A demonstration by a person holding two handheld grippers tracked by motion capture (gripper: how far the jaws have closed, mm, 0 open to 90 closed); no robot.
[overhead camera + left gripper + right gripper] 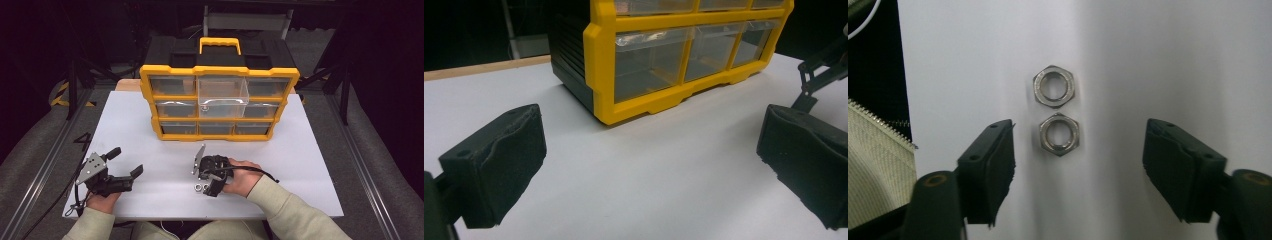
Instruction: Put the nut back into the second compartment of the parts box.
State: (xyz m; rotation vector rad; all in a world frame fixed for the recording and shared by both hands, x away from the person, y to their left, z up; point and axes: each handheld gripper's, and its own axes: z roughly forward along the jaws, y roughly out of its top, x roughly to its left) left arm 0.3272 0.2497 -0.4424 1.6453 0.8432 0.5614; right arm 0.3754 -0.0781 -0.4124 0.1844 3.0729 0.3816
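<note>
Two steel hex nuts lie side by side, touching, on the white table (150, 145) near its front edge. In the right gripper view the nearer nut (1059, 134) lies just ahead of the gap between the jaws and the farther nut (1053, 87) beyond it. My right gripper (1080, 165) points down over them, open, its pads clear of both nuts. The high view shows the nuts (201, 188) just under my right gripper (207, 185). My left gripper (126, 161) rests at the front left, open and empty, with nothing between its jaws (649, 165).
A yellow and black organiser (220, 102) with clear drawers stands at the back middle of the table, also seen in the left gripper view (674, 60). Its top middle drawer (222, 95) is pulled out. Bare table lies between organiser and grippers.
</note>
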